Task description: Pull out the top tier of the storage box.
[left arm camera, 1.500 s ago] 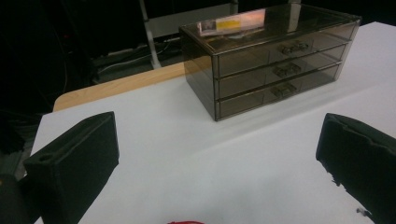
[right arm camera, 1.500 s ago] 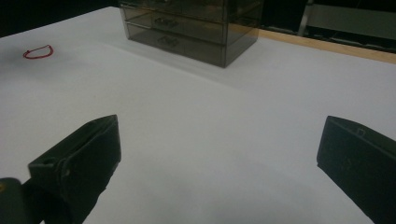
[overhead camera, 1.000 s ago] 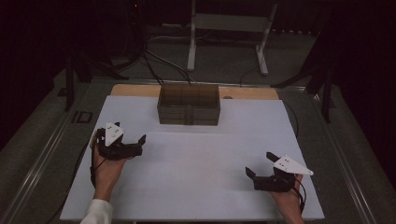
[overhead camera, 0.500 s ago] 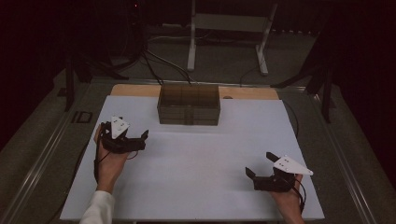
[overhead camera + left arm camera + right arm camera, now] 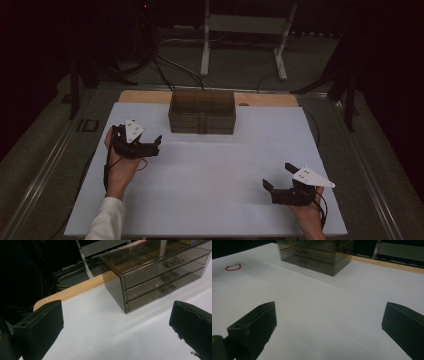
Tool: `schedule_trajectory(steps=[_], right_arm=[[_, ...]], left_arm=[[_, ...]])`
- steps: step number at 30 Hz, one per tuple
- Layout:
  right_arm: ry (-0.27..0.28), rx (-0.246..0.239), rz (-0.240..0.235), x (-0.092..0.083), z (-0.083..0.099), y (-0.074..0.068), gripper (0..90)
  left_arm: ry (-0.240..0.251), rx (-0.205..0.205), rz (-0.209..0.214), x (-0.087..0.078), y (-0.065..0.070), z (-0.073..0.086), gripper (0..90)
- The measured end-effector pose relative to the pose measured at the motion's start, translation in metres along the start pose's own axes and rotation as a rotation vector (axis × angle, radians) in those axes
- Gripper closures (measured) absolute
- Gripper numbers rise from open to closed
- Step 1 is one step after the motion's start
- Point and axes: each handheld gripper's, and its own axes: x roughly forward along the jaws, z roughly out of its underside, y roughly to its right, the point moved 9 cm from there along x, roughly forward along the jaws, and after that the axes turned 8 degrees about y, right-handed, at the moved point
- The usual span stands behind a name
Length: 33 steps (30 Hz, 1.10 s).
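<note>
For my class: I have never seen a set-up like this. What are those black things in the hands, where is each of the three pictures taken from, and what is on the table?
A person sits at a white table and holds hand-held tongs in each hand, each with two black jaws. The high view looks down from above: the left tongs are at its left, the right tongs at its right. The other two pictures come from small cameras riding on the tongs, looking out between their own jaws. On the table stands a smoky see-through drawer box with three drawers, all shut; the left tongs point towards it. A small red loop lies on the white surface. Both tongs are open and hold nothing.
</note>
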Motion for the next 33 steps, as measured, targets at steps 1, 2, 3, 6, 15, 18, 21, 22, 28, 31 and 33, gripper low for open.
schedule_trajectory(steps=[1, 2, 3, 6, 15, 18, 21, 22, 28, 31, 33], right_arm=[[-0.001, 0.001, 0.000, 0.000, 0.000, 0.000, 0.0], [-0.001, 0.001, 0.000, 0.000, 0.000, 0.000, 0.0], [-0.001, 0.000, 0.000, 0.000, 0.000, 0.000, 0.0], [-0.003, -0.002, 0.000, 0.000, 0.000, 0.000, 0.0], [-0.001, 0.000, -0.001, 0.001, 0.000, 0.000, 0.0], [-0.001, 0.000, -0.001, 0.001, 0.000, 0.000, 0.0], [-0.003, 0.000, -0.001, 0.001, 0.000, -0.001, 0.0], [-0.002, 0.000, -0.002, 0.001, 0.000, -0.001, 0.0], [-0.003, 0.001, -0.003, 0.002, 0.000, -0.001, 0.0], [-0.003, 0.002, -0.002, 0.002, 0.000, -0.001, 0.0], [-0.003, 0.001, -0.003, 0.002, 0.000, -0.001, 0.0]], left_arm=[[-0.002, 0.002, 0.001, 0.000, 0.000, 0.000, 0.8], [-0.003, 0.004, -0.002, 0.001, -0.001, 0.000, 0.8], [-0.004, 0.005, -0.002, 0.002, -0.002, 0.000, 0.8], [-0.008, 0.012, -0.003, 0.004, -0.003, 0.000, 0.8], [-0.032, 0.046, 0.003, 0.009, -0.005, -0.002, 0.8], [-0.041, 0.058, 0.004, 0.011, -0.005, -0.001, 0.8], [-0.054, 0.071, 0.008, 0.013, -0.005, -0.002, 0.8], [-0.058, 0.079, 0.009, 0.014, -0.005, -0.002, 0.8], [-0.068, 0.102, 0.017, 0.017, -0.005, -0.004, 0.8], [-0.075, 0.115, 0.020, 0.019, -0.004, -0.004, 0.8], [-0.080, 0.129, 0.024, 0.020, -0.004, -0.005, 0.8]])
